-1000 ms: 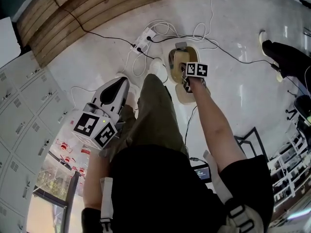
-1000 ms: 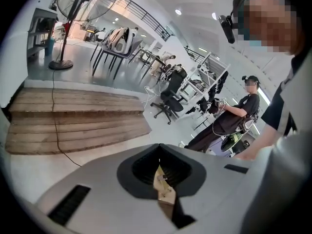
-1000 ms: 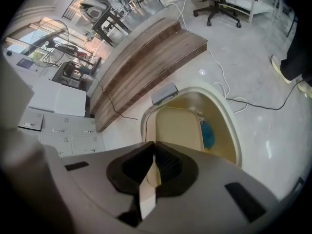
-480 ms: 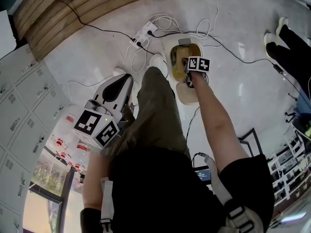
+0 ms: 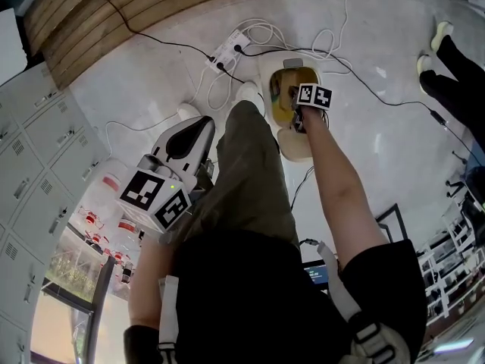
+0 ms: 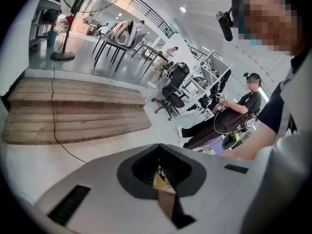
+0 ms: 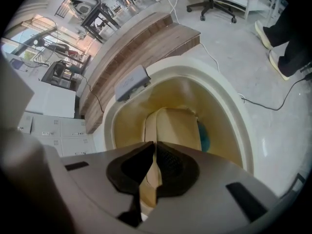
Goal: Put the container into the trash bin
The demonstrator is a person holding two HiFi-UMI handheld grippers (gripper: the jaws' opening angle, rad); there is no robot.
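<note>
Floor: pale, glossy flooring runs under everything, and a wooden platform edges it beyond the trash bin.
Task thing: the beige container hangs inside the trash bin's open mouth, below its cream rim.
Right gripper: the right gripper has its jaws nearly closed, pinching the container's thin near edge, directly over the bin opening.
Left gripper: the left gripper has its jaws drawn together at the tips, well to the side of the bin.
Hard to make out: a tan sliver shows in the slit behind the left gripper's tips, and I cannot tell what it is. Part of a blue thing lies in the bin, mostly hidden by the container.
Cut off: the near end of the container disappears behind the right gripper's body.
Head view only: the right gripper and its marker cube cover most of the bin mouth, so the container barely shows. The left gripper sits beyond an olive trouser leg from the bin.
Right gripper view only: a grey plate sits on the bin's far rim.
Left gripper view only: a seated person and an office chair stand far off.
Around the bin: a white power strip with looping cables lies just beside it, and grey lockers stand well apart.
In the way: the trouser leg passes just beside the bin.
</note>
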